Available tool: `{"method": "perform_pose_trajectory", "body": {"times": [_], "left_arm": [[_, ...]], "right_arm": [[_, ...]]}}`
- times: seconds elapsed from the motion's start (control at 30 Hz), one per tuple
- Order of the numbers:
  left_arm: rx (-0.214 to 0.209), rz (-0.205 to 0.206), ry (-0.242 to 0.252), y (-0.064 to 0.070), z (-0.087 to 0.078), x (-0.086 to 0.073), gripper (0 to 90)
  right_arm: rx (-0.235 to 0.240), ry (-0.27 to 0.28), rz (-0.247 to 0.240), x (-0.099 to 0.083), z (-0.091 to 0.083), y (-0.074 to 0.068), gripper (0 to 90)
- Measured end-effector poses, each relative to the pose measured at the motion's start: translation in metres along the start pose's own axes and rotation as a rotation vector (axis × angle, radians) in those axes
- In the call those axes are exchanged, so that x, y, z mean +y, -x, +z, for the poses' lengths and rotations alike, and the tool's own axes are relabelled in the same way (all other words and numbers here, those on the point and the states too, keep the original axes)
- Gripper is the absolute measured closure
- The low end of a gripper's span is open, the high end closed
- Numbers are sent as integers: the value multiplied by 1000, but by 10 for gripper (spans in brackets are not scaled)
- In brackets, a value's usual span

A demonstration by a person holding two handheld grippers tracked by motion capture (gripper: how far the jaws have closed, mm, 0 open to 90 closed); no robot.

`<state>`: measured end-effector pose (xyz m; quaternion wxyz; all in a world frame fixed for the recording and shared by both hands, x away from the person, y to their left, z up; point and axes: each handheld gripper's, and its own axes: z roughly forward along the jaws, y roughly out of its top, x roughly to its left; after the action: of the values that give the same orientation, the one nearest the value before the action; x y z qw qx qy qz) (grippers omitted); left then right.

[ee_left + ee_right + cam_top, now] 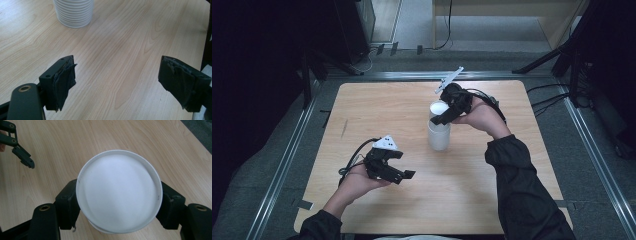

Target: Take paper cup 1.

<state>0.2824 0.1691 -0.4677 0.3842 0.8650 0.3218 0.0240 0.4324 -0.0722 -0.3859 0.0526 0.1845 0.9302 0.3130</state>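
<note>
A stack of white ribbed cups [438, 137] stands upside down near the middle of the wooden table [492, 200]. My right gripper [443, 118] reaches in from the right and is shut on the top cup [438, 107] of the stack. In the right gripper view the top cup's flat round base [118, 190] faces the camera, and both jaws of the right gripper [118, 202] press its sides. My left gripper [406, 176] is held over the front left of the table, open and holding nothing. In the left gripper view the left gripper [117, 75] has bare wood between its jaws, and the stack [73, 12] stands ahead.
Metal rails [287, 155] frame the table on grey floor. Dark stands [572, 55] rise at the back right and a wooden cabinet [512, 15] stands behind. The left gripper [22, 157] also shows far off in the right gripper view.
</note>
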Motion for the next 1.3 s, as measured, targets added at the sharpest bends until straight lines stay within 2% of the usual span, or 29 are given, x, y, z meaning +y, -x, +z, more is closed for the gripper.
{"method": "perform_pose_trajectory", "body": {"times": [0.33,0.57,0.6,0.63,0.83,0.97,1.03,1.13,1.3], "left_arm": [[-4,5,-5,1,0,0,144],[1,2,-2,0,1,1,144],[1,0,1,0,1,1,144],[1,-4,6,-1,2,2,144],[22,-13,33,-10,12,13,145],[41,-14,47,-20,23,26,144],[34,-28,57,-26,28,33,145],[32,-25,73,-29,32,40,146],[14,-9,73,-28,31,42,149]], "right_arm": [[-5,38,-6,3,-14,-4,310],[-2,48,4,2,-13,-3,279],[-6,52,2,2,-14,-3,282],[-6,53,4,3,-14,-3,322],[-20,60,5,3,-16,-3,346],[-20,64,13,3,-18,-3,346],[-23,69,14,4,-21,-3,347],[-24,69,18,7,-23,-4,349],[-27,53,7,16,-34,-7,351]]}}
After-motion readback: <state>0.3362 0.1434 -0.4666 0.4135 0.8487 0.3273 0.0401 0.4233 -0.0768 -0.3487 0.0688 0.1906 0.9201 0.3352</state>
